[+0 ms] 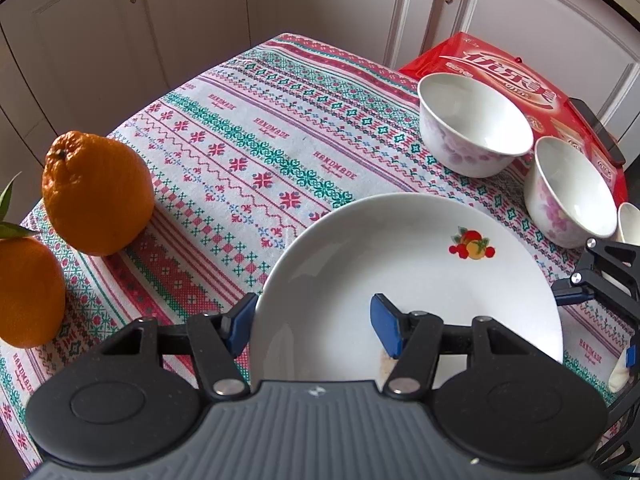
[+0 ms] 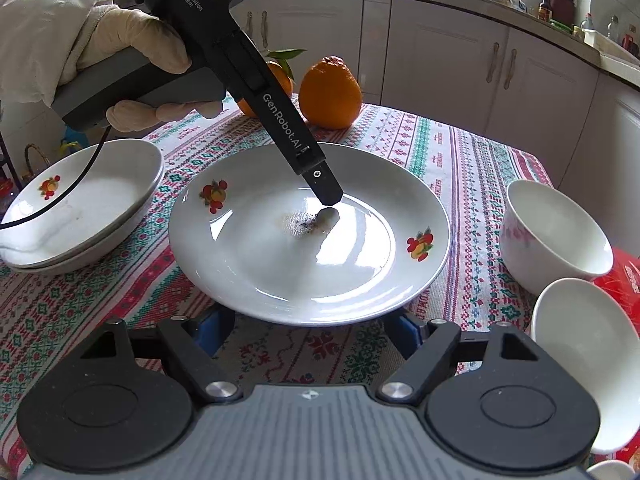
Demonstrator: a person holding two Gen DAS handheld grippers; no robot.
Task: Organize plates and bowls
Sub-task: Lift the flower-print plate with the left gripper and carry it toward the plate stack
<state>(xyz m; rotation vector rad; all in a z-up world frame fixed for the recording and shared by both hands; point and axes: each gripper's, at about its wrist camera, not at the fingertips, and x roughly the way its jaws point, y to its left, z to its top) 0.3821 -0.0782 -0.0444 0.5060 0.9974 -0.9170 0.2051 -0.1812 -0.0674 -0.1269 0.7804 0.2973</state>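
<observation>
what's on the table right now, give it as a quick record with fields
plate: white, fruit prints, dark stain at centre
left gripper: jaws shut on the plate's rim
right gripper: jaws open, at the plate's near edge
stacked plates: left of the plate in the right wrist view
far bowl: empty, floral
near bowl: empty, beside the far bowl
oranges: two, beyond the plate

The left tool (image 2: 328,200) has a black body with white "DAS" and "GenRobot.AI" markings, a grey handle and a black cable. The hand (image 2: 132,52) wears a cream glove. Both tools have blue pads (image 1: 386,326) and silver screws.
</observation>
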